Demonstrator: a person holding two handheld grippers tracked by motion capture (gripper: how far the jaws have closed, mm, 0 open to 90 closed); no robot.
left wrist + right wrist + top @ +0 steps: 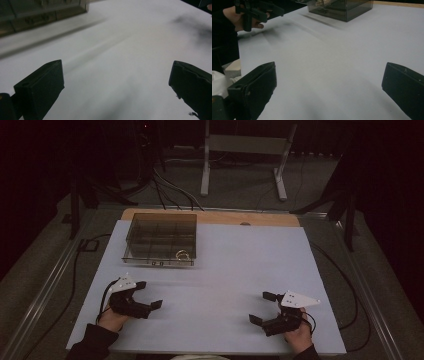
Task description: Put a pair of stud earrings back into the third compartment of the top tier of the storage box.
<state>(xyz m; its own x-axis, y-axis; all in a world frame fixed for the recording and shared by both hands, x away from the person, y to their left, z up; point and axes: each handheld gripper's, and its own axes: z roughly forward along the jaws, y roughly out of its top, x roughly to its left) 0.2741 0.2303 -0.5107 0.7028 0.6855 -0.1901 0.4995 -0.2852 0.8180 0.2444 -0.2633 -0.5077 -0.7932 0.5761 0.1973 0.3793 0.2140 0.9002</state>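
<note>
- The table (215,270) is covered by a pale sheet, with a strip of bare wood left along the far edge; most of the sheet is bare.
- A clear compartment box (161,239) is set at the far left of the sheet, well apart from both grippers. It is divided into small cells, and its near wall is seen at the upper left of the left gripper view (42,15) and at the top of the right gripper view (342,8).
- The left gripper (150,295) is held low over the near left of the sheet, nearer to the box than the other. Its jaws are spread wide and nothing is held between them, as is plain in the left gripper view (116,82).
- The right gripper (264,308) is held over the near right, well apart from the box, its jaws likewise spread wide and empty (329,85).
- A small pale, looped item (182,254) is seen in the near right cell of the box; what it is cannot be told at this size.
- The step in hand is judged to be an approach to the box, with nothing grasped yet.
- For that to be done well, the left gripper should be brought in from above the open top, so that the thin walls are not knocked.
- The jaws should be narrowed before a cell is entered, since spread this wide they would likely strike the dividers.
- The box is probably light, so it may need to be steadied by the right gripper while the item is lifted.
</note>
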